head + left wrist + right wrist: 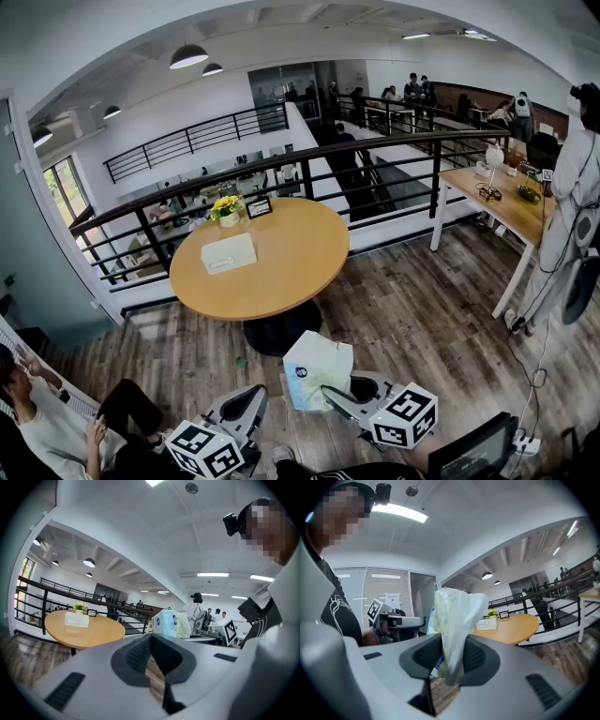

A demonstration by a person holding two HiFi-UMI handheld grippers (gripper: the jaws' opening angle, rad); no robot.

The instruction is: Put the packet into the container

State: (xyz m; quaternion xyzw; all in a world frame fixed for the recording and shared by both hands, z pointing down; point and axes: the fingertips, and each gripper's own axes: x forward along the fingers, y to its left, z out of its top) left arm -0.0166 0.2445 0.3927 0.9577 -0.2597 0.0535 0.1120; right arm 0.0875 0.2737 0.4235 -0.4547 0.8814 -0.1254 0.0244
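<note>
The packet is a soft white and pale-blue tissue pack, held up over the wooden floor. My right gripper is shut on its lower edge. In the right gripper view the packet rises from between the jaws of that gripper. The container, a white box with a slot on top, lies on the round wooden table, well beyond both grippers. My left gripper hangs low at the left, shut and empty. Its own view looks past that gripper at the packet and the container.
A pot of yellow flowers and a small dark frame stand at the table's far edge. A black railing runs behind it. A person stands by a second table at right. Another person sits at lower left.
</note>
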